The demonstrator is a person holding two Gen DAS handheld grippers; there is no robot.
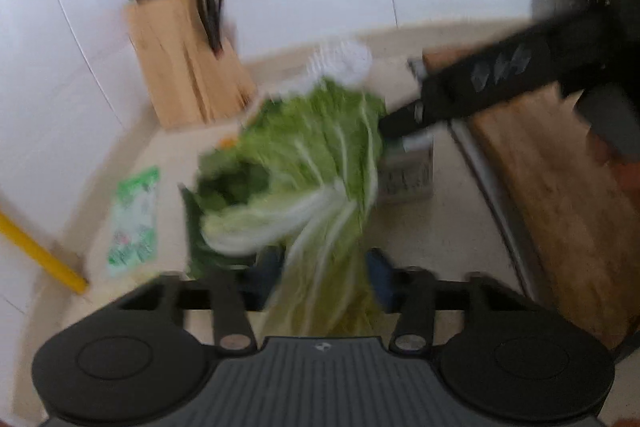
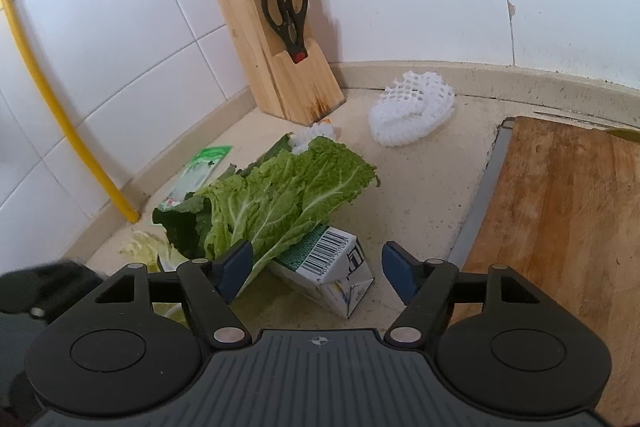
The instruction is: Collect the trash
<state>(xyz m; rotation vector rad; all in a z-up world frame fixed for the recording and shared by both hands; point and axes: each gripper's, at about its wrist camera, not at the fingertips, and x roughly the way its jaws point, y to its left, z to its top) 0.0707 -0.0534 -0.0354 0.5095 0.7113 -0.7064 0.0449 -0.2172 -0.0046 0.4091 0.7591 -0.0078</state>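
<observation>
A large green cabbage leaf [image 1: 304, 163] runs back between the fingers of my left gripper [image 1: 324, 279]; its jaws stand a little apart around the pale stalk, in a blurred view. The same cabbage leaf [image 2: 280, 191] lies draped over a tipped milk carton [image 2: 336, 263] on the beige counter [image 2: 420, 179]. My right gripper [image 2: 318, 273] is open wide around that carton: its left pad touches the leaf edge, and its right pad stands clear of the carton. In the left wrist view one black finger [image 1: 404, 121] of the right gripper reaches in above the milk carton [image 1: 408, 171].
A white foam net [image 2: 412, 107], a smaller foam piece [image 2: 316, 135], a green packet [image 2: 200, 171] and pale cabbage scraps [image 2: 140, 251] lie on the counter. A knife block [image 2: 288, 67] stands in the corner, a wooden cutting board [image 2: 560, 207] to the right, a yellow pipe [image 2: 60, 115] at left.
</observation>
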